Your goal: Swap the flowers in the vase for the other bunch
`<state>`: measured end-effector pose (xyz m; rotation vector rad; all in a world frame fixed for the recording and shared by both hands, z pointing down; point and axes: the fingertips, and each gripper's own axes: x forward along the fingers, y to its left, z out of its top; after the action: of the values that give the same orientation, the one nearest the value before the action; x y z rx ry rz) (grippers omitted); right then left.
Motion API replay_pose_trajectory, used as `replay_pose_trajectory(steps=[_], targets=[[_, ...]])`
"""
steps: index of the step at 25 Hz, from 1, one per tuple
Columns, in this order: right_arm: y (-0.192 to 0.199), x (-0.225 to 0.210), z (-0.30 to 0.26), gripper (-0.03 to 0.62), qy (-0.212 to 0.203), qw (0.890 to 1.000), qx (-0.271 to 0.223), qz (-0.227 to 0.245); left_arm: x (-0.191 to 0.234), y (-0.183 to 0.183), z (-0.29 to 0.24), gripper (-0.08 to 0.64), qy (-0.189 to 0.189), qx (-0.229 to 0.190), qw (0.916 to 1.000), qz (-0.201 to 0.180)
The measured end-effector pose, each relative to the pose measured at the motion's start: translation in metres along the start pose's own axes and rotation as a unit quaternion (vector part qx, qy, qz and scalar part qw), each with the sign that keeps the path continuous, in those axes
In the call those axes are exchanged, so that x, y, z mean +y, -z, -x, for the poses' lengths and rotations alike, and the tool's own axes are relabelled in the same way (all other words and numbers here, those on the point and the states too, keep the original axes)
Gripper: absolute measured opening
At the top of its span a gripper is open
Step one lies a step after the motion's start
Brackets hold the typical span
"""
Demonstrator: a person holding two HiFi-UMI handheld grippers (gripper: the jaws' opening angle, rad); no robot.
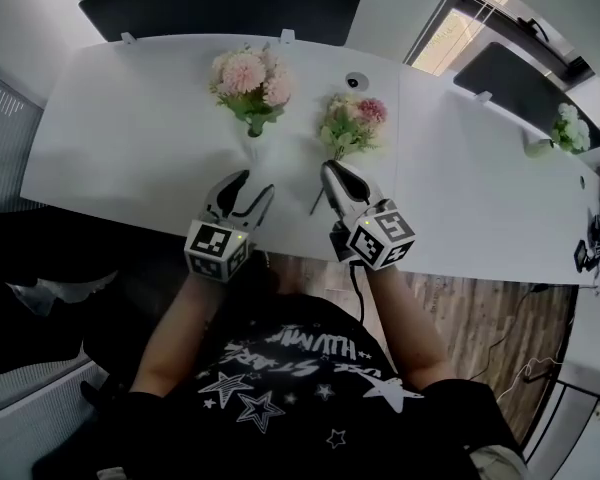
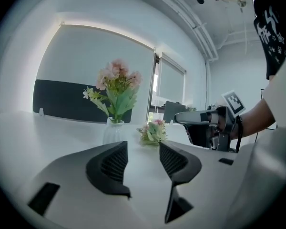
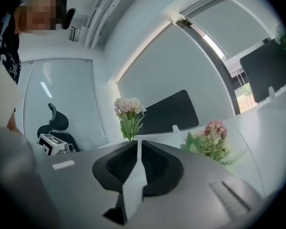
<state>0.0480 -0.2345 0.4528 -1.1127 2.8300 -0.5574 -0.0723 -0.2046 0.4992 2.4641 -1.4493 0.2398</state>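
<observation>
Right now my 2 grippers split the job by reach. The vase (image 1: 253, 130) stands straight ahead of my left gripper (image 1: 259, 180), near but apart, and the flowers in the vase (image 1: 248, 76) rise upright from it. That gripper's jaws are spread wide with nothing between them. The other bunch (image 1: 351, 123) lies flat on the table (image 1: 130, 128), blooms away from me and stems pointing back at my right gripper (image 1: 331, 166), just beyond its tip and off to its right. Those jaws are nearly closed, empty. I judge the left should lift the upright stems first.
</observation>
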Motion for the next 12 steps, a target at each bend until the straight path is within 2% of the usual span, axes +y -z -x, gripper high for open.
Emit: replay_pose_trajectory(steps=[2, 6, 12], targets=[[-0.002, 0.004, 0.02, 0.006, -0.007, 1.0, -0.003, -0.003, -0.019, -0.003, 0.012, 0.16, -0.014, -0.006, 0.9999, 0.002], [0.001, 0.022, 0.059, 0.003, -0.033, 0.999, 0.0, -0.004, -0.056, 0.002, 0.039, 0.041, -0.03, -0.024, 0.9992, -0.006], [0.015, 0.049, 0.108, 0.003, -0.073, 0.997, 0.014, -0.001, -0.099, 0.003, 0.078, 0.015, -0.059, -0.047, 0.9971, 0.001]])
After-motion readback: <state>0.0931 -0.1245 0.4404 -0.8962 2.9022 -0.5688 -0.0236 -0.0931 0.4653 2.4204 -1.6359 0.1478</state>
